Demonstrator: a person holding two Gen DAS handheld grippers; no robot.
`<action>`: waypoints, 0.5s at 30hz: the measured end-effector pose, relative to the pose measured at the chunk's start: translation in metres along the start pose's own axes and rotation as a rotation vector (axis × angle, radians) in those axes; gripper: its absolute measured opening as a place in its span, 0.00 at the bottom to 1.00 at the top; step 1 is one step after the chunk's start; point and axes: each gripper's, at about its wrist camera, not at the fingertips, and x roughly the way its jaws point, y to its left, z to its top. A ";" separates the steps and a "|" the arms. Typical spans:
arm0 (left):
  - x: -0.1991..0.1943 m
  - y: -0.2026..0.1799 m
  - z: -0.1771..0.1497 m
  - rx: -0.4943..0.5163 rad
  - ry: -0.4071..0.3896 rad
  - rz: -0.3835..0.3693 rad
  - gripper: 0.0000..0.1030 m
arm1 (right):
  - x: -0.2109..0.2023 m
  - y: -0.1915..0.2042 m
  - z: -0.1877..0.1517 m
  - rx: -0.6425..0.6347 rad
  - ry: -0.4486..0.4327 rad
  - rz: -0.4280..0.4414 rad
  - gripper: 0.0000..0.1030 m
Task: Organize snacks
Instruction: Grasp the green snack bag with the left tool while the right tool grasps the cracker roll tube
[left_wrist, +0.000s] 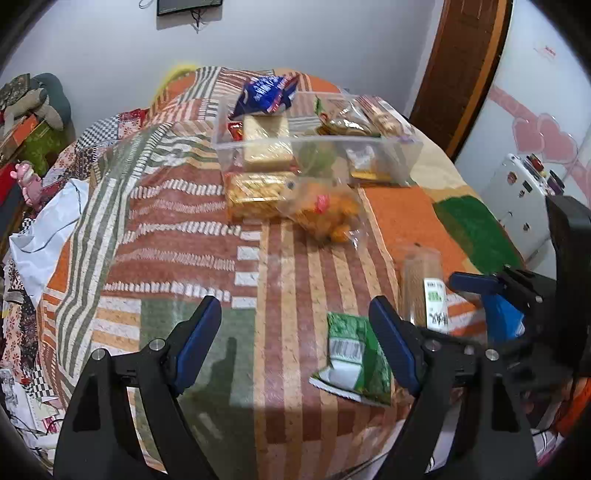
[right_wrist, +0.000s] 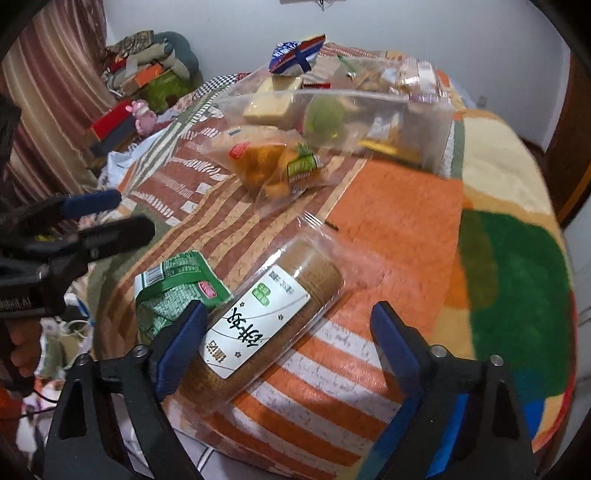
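A green snack packet (left_wrist: 354, 358) lies on the patterned bedspread (left_wrist: 184, 236) between the fingers of my left gripper (left_wrist: 295, 343), close to its right finger; the gripper is open and holds nothing. A clear-wrapped brown cake pack with a white label (right_wrist: 269, 317) lies between the fingers of my right gripper (right_wrist: 290, 345), which is open: the left pad is at the pack's edge and the right pad stands well apart. The green packet (right_wrist: 173, 291) rests beside the cake pack's left side. Farther back stands a clear plastic bin (left_wrist: 406, 147) with several snacks inside.
An orange snack bag (left_wrist: 321, 210) and a cracker packet (left_wrist: 255, 195) lie in front of the bin, and a blue bag (left_wrist: 266, 94) sticks out of it. Folded clothes and boxes (right_wrist: 147, 70) pile up at the far left. A white appliance (left_wrist: 517, 192) stands right of the bed.
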 end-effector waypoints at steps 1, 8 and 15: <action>0.000 -0.002 -0.002 0.003 0.003 -0.006 0.80 | 0.000 -0.005 0.000 0.015 0.008 0.022 0.77; 0.006 -0.018 -0.014 0.028 0.039 -0.060 0.80 | -0.014 -0.022 -0.006 0.021 -0.004 0.012 0.52; 0.021 -0.030 -0.024 0.063 0.085 -0.082 0.80 | -0.025 -0.039 -0.003 0.013 -0.043 -0.059 0.40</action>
